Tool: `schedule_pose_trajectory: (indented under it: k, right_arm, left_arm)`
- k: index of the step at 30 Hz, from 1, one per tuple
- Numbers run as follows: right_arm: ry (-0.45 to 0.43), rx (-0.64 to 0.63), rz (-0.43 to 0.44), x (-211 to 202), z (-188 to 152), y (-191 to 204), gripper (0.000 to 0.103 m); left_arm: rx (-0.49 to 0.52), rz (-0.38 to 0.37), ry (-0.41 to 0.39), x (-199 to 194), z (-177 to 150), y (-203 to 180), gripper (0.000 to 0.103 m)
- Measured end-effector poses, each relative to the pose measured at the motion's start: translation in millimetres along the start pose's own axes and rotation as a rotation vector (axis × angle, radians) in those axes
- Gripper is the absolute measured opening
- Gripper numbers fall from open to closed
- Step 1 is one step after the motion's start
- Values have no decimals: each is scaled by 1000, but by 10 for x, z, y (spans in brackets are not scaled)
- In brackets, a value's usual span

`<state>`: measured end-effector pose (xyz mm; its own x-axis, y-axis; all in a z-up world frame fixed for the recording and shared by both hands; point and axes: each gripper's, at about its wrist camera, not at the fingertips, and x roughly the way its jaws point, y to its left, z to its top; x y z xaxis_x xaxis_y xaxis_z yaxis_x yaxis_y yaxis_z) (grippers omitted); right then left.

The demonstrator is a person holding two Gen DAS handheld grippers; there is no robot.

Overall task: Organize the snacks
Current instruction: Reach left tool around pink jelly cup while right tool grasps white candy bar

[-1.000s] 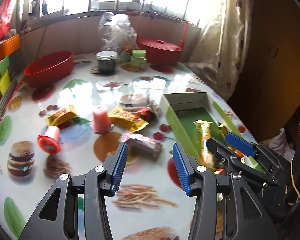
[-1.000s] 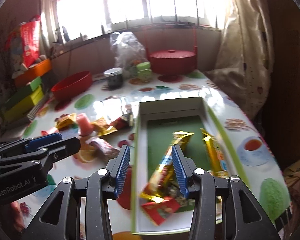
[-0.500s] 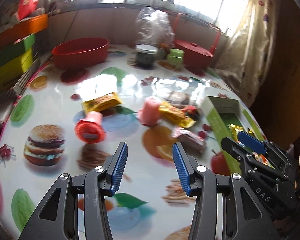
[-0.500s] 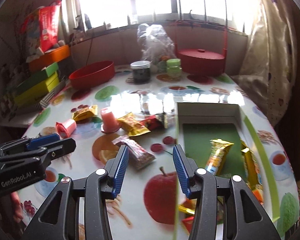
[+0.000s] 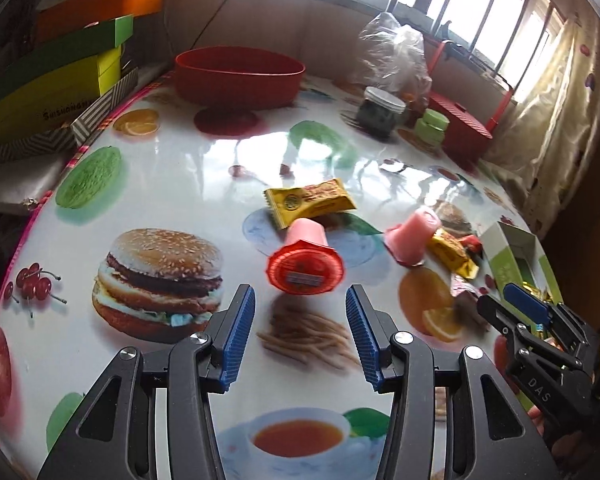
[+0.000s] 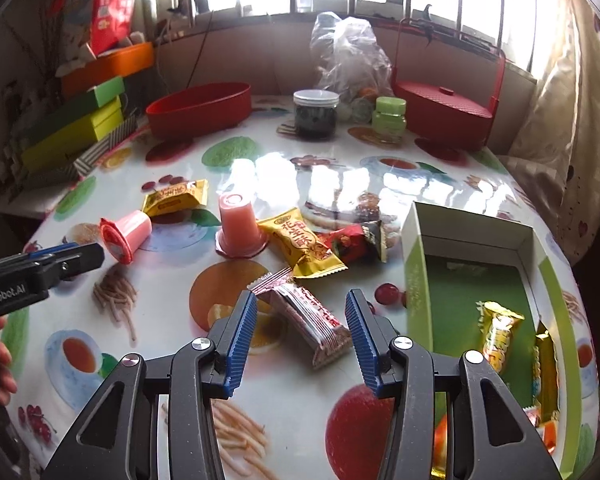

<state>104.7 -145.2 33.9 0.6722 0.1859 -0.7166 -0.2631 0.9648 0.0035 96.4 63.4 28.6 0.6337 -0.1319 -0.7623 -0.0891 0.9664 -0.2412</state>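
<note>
Free room and obstacles, as seen from my two grippers.

My left gripper point(image 5: 300, 336) has its jaws spread over bare tablecloth point(image 5: 204, 176); nothing between them. Just ahead a tipped pink jelly cup point(image 5: 305, 260) lies with its red lid toward me, a yellow packet point(image 5: 310, 200) right behind it.

My right gripper point(image 6: 301, 338) is spread too, with a red-and-white wrapped bar point(image 6: 308, 320) lying in the gap, slanted. Beyond it, tightly crowded: a second yellow packet point(image 6: 302, 246), a red wrapper point(image 6: 354, 244) and an upright jelly cup point(image 6: 238, 226).

The green box point(image 6: 416, 280) wall stands close to the right. Open cloth between the grippers.
</note>
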Motion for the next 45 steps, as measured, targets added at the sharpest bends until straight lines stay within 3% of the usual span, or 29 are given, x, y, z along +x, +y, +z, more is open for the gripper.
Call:
schedule_pose_trajectory:
  k: [3, 12, 20, 28, 30, 32, 41, 45]
  right_arm:
    - [17, -11, -6, 87, 20, 13, 46]
    - [61, -16, -24, 262, 12, -9, 54]
    - [91, -29, -45, 355, 0, -9, 55]
    - [92, -25, -55, 377, 11, -18, 54]
    - [90, -27, -59, 371, 7, -12, 49]
    - [89, -29, -50, 358, -2, 2, 41]
    - [80, -23, -45, 310, -44, 26, 22]
    - [79, -17, -40, 291, -68, 26, 21]
  left_arm:
    - [-2, -13, 14, 77, 14, 36, 55]
    - [38, -35, 15, 227, 119, -29, 55]
    - [38, -18, 47, 383, 144, -6, 55]
    - [46, -12, 24, 391, 159, -16, 55]
    - [45, -22, 18, 393, 154, -20, 55]
    - [45, -26, 15, 388, 150, -23, 48]
    - [48, -39, 10, 356, 102, -52, 47]
    - [60, -42, 10, 313, 44, -102, 47]
